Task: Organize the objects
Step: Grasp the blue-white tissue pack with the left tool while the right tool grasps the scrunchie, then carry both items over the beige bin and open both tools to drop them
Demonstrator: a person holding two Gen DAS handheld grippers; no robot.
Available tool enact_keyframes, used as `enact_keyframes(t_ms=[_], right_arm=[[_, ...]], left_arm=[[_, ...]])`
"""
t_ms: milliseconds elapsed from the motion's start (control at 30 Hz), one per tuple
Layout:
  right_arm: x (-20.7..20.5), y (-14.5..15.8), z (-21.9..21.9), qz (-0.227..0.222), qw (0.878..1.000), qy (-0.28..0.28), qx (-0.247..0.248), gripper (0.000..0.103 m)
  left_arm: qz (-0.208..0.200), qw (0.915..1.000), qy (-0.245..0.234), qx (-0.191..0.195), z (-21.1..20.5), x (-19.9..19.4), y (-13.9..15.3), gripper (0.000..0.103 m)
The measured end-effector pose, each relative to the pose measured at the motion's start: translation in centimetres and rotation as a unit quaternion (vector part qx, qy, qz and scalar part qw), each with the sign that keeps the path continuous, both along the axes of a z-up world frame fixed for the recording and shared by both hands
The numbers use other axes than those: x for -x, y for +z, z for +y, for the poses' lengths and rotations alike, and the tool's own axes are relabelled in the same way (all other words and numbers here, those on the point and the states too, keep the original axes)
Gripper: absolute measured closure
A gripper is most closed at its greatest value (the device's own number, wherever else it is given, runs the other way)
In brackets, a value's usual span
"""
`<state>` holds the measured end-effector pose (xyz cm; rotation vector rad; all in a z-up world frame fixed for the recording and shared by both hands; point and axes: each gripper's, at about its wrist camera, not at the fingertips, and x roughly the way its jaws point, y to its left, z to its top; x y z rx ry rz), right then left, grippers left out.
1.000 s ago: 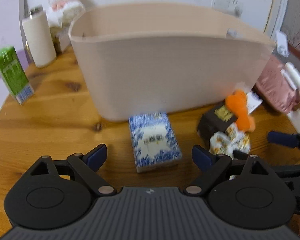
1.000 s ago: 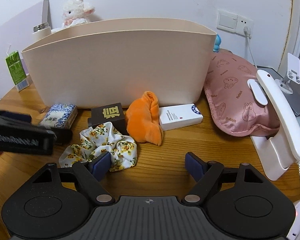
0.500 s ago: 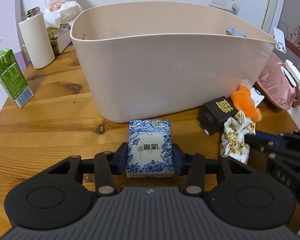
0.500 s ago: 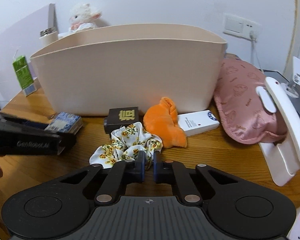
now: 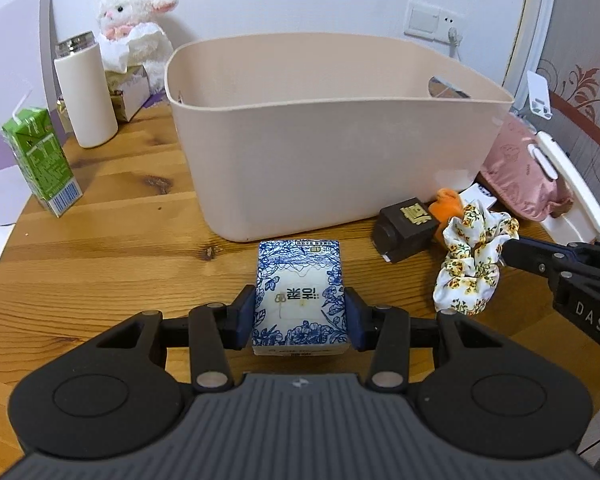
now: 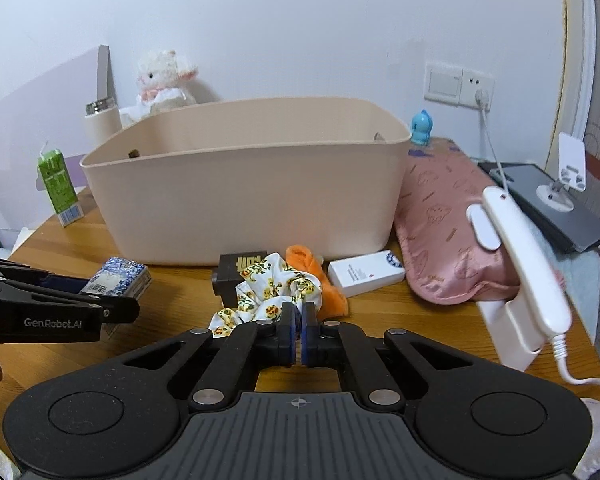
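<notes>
With the left tongs [image 5: 299, 316] clamped on the blue-patterned tissue pack [image 5: 299, 298] and the right tongs [image 6: 298, 330] pinching the floral scrunchie [image 6: 276, 292], both just above the bench [image 5: 100, 248], lifting seems underway; next, carry both over the beige bin [image 5: 340, 140] rim.

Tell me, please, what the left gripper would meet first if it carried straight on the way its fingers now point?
Probably the near wall of the beige bin. The left gripper is shut on the blue floral tissue pack, which juts ahead and would touch first; bare table lies between, depth uncertain.
</notes>
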<state>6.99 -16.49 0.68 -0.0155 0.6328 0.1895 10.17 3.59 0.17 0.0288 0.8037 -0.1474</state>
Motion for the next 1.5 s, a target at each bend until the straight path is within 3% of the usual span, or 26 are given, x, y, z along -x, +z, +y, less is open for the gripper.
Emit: enact_keyframes(t_ms=[667, 800, 1133, 1300, 1500], right_arm=[[1.1, 6.8, -0.9, -0.109, 0.994, -0.003, -0.011, 0.101], [0.1, 8.3, -0.8, -0.127, 0.992, -0.005, -0.018, 0.101], [-4.1, 11.0, -0.6, -0.158, 0.987, -0.014, -0.022, 0.101], [-6.9, 11.2, -0.5, -0.158, 0.987, -0.022, -0.016, 0.101], [-10.7, 9.4, -0.1, -0.126, 0.992, -0.03, -0.006, 0.101]], left_arm=[[-0.096, 0.995, 0.0, 0.026, 1.1, 3.0, 7.4, 0.055], [-0.121, 0.9926, 0.0, 0.014, 0.8, 2.6, 9.0, 0.055], [-0.155, 0.9878, 0.005, 0.004, 0.1, -1.6, 11.9, 0.055], [-0.149, 0.9888, 0.015, 0.002, -0.5, -5.1, 11.9, 0.055], [-0.119, 0.9926, 0.024, -0.01, -1.7, -9.1, 10.0, 0.055]])
